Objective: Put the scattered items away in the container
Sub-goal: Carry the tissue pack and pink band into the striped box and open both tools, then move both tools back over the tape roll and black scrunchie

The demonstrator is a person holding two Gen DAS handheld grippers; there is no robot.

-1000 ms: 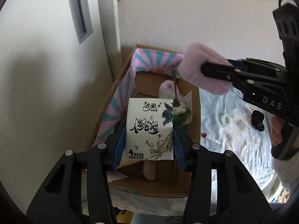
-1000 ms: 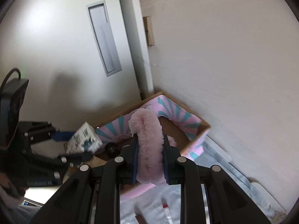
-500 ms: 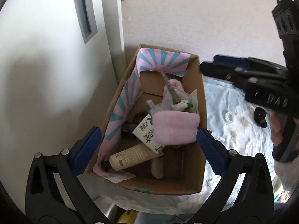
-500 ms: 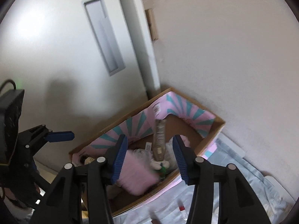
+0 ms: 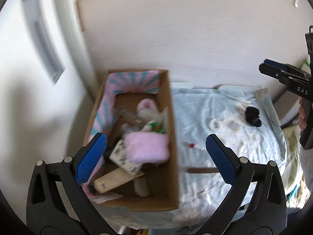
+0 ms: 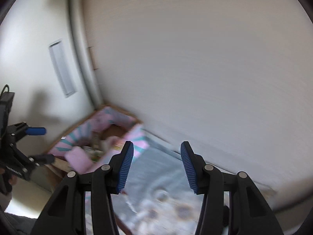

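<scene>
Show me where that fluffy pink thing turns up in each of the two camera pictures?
Left wrist view: the pink fluffy item lies in the cardboard box, left of centre, on a tissue pack.
Right wrist view: it shows small at lower left, in the same box.
Shared landmark: the box's pink-and-teal striped lining.

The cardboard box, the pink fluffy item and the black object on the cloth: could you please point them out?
cardboard box (image 5: 173, 137), left wrist view, right wall.
pink fluffy item (image 5: 146, 148), left wrist view, middle.
black object (image 5: 252, 115), left wrist view, middle.
</scene>
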